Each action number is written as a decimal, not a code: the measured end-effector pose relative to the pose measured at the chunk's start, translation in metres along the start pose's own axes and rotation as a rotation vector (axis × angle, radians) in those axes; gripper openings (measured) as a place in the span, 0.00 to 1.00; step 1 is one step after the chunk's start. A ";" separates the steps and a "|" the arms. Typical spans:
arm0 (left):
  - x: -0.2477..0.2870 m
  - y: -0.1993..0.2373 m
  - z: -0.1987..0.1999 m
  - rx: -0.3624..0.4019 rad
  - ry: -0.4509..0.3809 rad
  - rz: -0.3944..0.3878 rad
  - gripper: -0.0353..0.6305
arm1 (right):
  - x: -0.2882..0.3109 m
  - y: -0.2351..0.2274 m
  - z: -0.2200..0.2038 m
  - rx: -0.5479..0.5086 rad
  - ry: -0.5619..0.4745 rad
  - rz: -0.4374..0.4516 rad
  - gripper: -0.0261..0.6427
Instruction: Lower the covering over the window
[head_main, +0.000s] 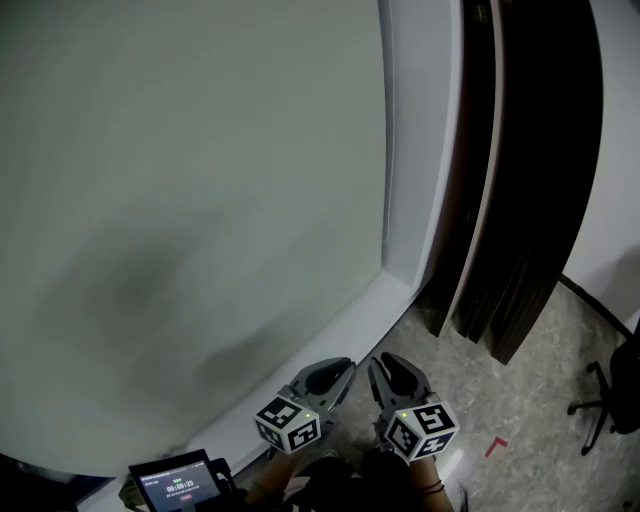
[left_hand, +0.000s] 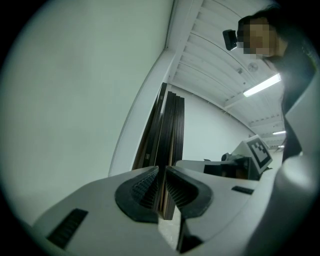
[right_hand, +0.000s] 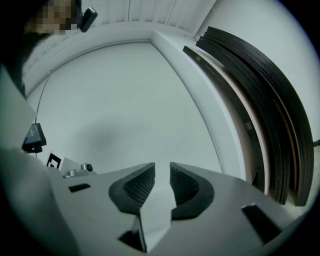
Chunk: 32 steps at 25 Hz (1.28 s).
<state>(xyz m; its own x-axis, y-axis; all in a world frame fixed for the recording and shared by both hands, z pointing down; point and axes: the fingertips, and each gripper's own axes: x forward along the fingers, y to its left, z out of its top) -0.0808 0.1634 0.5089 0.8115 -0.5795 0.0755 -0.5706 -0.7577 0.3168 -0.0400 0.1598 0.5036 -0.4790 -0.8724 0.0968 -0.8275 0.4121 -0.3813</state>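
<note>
The pale blind fills the upper left, down to the white sill. A small screen sits bottom left. At bottom middle, the left gripper and right gripper are each a little open, holding nothing. Dark boards lean upper right.

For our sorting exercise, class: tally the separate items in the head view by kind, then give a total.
Tools: 2 (left tool, right tool)
Covering: 1
Panel stack: 1
Chair: 1
Screen: 1
Red floor mark: 1
Total: 7
</note>
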 end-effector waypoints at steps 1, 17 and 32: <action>-0.008 0.011 0.003 -0.004 0.006 -0.005 0.12 | 0.009 0.007 -0.004 -0.002 0.003 -0.017 0.17; -0.041 0.022 -0.035 -0.026 0.028 -0.074 0.12 | 0.009 0.029 -0.055 -0.001 0.024 -0.075 0.17; -0.039 0.015 -0.038 -0.020 0.033 -0.092 0.12 | 0.005 0.024 -0.055 -0.018 0.032 -0.103 0.17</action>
<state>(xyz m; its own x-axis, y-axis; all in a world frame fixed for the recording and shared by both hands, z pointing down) -0.1164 0.1855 0.5467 0.8641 -0.4974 0.0764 -0.4912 -0.8006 0.3431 -0.0782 0.1796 0.5457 -0.4004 -0.9015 0.1640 -0.8776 0.3258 -0.3516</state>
